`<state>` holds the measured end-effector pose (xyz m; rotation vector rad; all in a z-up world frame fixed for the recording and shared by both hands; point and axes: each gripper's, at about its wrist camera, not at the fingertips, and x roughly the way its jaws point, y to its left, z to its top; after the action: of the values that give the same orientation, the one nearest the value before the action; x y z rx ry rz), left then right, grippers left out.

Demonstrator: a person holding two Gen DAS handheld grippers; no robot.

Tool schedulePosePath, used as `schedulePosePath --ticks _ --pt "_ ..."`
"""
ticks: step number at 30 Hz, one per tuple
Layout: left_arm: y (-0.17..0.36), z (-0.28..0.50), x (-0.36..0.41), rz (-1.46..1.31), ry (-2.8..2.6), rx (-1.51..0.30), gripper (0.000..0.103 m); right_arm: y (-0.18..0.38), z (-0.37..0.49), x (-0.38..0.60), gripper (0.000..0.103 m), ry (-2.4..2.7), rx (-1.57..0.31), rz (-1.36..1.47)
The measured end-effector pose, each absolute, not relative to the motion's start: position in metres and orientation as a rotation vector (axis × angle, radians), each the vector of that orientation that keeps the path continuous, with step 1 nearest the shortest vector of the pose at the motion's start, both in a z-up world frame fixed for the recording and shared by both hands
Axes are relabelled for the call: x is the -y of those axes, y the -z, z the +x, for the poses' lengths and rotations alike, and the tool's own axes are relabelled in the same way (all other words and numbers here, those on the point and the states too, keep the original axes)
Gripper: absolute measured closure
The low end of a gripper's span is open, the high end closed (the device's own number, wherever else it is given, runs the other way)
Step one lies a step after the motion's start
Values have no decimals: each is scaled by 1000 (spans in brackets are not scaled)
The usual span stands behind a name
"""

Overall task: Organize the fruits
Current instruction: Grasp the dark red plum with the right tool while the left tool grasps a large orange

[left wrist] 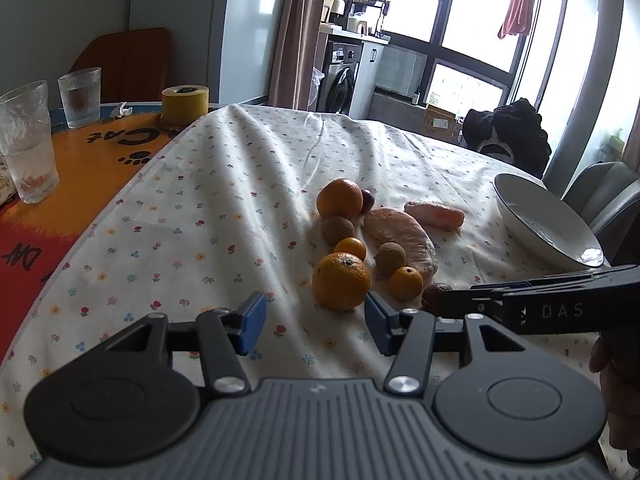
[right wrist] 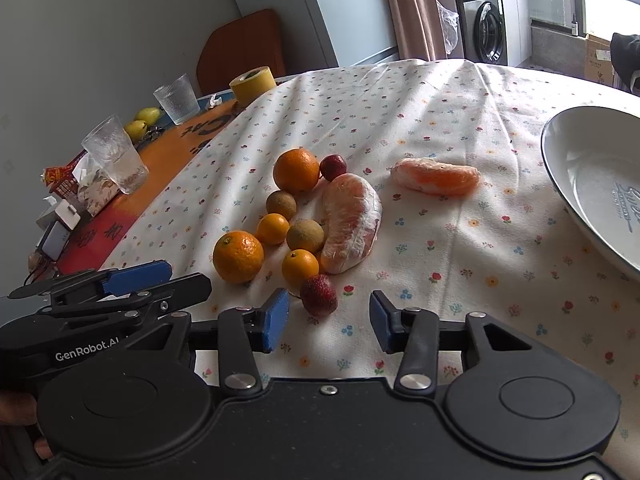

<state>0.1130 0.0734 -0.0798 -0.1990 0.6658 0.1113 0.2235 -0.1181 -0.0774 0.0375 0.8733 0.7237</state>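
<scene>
A cluster of fruit lies on the flowered cloth: a near orange (left wrist: 341, 286) (right wrist: 238, 256), a far orange (left wrist: 339, 199) (right wrist: 296, 170), two small kumquats (right wrist: 272, 229) (right wrist: 300, 267), two brown longans (right wrist: 281, 204) (right wrist: 305, 235), two red lychees (right wrist: 319, 295) (right wrist: 333, 167) and two wrapped pomelo segments (right wrist: 351, 227) (right wrist: 435, 176). My left gripper (left wrist: 315, 324) is open just before the near orange. My right gripper (right wrist: 329, 322) is open, with the near lychee just ahead between its fingers. A white bowl (right wrist: 592, 184) (left wrist: 544, 224) stands empty at the right.
Two glasses (left wrist: 28, 148) (left wrist: 80, 96), a yellow tape roll (left wrist: 185, 104), pears (right wrist: 142, 122), and small boxes (right wrist: 60, 220) sit on the orange mat at the left. A chair (left wrist: 608, 200) stands beyond the bowl. Bare cloth lies between fruit and bowl.
</scene>
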Motion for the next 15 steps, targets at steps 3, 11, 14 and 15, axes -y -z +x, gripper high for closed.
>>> schedulePosePath --ticks 3,11,14,15 --pt "81 118 -75 -204 -114 -672 50 82 227 112 71 -737 -891 31" --pt "85 129 -70 -198 -103 -683 50 84 230 120 84 -763 -896 72" --pt "86 133 -66 -189 -101 -680 50 81 231 127 84 -753 -881 83" --pt "86 134 -65 -187 -101 -680 50 80 231 129 84 -751 -876 86"
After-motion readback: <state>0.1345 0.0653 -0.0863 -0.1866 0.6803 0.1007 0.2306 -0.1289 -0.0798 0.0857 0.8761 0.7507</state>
